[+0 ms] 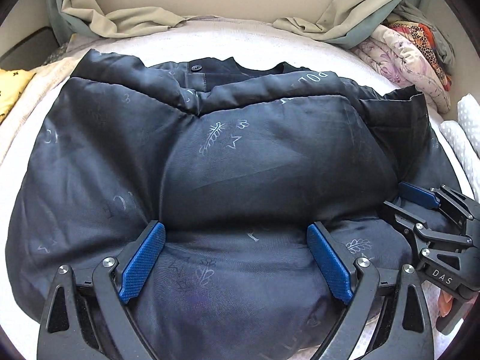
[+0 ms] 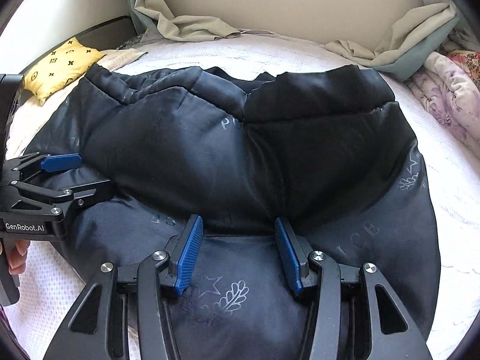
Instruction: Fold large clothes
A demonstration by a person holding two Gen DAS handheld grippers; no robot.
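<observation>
Two open grippers over jacket (image 1: 240,156) hem

jacket (image 1: 240,156): satin-sheen quilted cloth | fingers (image 1: 144,262): ribbed blue plastic (matt)

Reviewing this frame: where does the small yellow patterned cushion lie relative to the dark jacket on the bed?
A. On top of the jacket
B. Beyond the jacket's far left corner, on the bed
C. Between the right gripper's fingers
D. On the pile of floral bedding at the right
B. The yellow cushion lies on the bed past the far left corner of the jacket, apart from both grippers.
</observation>
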